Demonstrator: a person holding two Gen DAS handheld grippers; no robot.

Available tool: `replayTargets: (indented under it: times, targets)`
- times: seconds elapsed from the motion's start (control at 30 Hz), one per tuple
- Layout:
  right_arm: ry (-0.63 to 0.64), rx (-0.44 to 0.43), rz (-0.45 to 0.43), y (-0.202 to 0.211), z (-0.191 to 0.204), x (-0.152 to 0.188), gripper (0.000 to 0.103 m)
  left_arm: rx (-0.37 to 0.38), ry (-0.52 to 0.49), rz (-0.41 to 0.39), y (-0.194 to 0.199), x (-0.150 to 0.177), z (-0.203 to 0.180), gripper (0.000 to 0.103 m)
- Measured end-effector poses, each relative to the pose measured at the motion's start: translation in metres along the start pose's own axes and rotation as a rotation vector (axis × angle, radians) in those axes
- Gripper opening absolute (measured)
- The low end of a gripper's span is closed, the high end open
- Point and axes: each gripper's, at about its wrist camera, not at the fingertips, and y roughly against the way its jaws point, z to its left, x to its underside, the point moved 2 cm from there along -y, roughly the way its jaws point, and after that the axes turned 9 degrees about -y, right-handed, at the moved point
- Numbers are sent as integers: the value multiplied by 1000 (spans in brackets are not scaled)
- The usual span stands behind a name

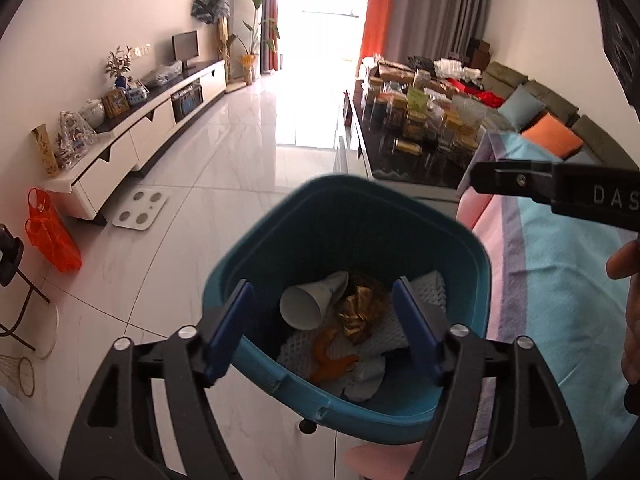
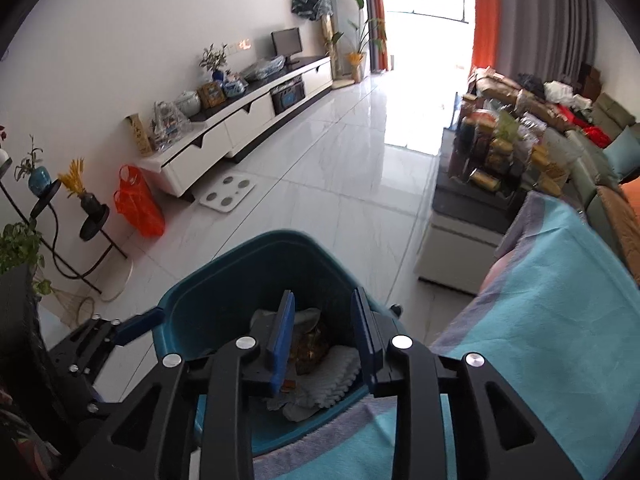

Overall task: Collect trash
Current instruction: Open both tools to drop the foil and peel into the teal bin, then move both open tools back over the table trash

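Beside a blanket-draped table (image 1: 560,280), on white floor tiles (image 1: 240,160), a teal wastebasket (image 1: 256,248) holding foam netting (image 1: 384,336), a paper cup (image 1: 308,304), a gold wrapper (image 1: 356,312) and orange peel (image 1: 332,354). Above its rim, left gripper (image 1: 324,320) spread wide, right gripper (image 2: 323,334) partly parted, both empty.

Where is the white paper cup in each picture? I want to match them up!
Left wrist view: the white paper cup lies on its side in the teal bin, left of the gold wrapper, in the lower middle.
Right wrist view: no cup can be made out; the right gripper hides much of the bin's inside.
Shared landmark: the orange bag on the floor by the white cabinet.
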Motion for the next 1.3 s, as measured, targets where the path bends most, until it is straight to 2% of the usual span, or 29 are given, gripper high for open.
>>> replayTargets:
  times: [0.23,0.27,0.37,0.5,0.67,0.8,0.9,1.07,1.2,1.3]
  targets:
    - [-44,65,-88,38,-36,-1,46,-10,0,-98,41,-20,-2,90]
    - [-56,80,-103,46,-44,0,47,-4,-7,-118,50,-27,-9,92]
    - [-86,129,-150,70,-69,6,64,23,-33,-168,70,-42,-27,97]
    - [-142,206,-222,112,-107,21,72,81,-83,-224,95,-64,-64,97]
    - [-239,283,-326,174,-155,54,82,189,-187,-308,133,-81,-137,97]
    - [-311,344,-389,217,-189,90,87,278,-247,-338,152,-82,-197,97]
    - [-375,386,-442,250,-212,120,94,358,-320,-344,162,-75,-255,97]
    - [-470,505,-529,303,-239,176,96,470,-434,-333,174,-59,-338,97]
    - [-588,579,-543,333,-267,229,96,547,-518,-322,179,-41,-392,97]
    - [-666,631,-535,345,-287,261,96,577,-592,-308,177,-29,-429,97]
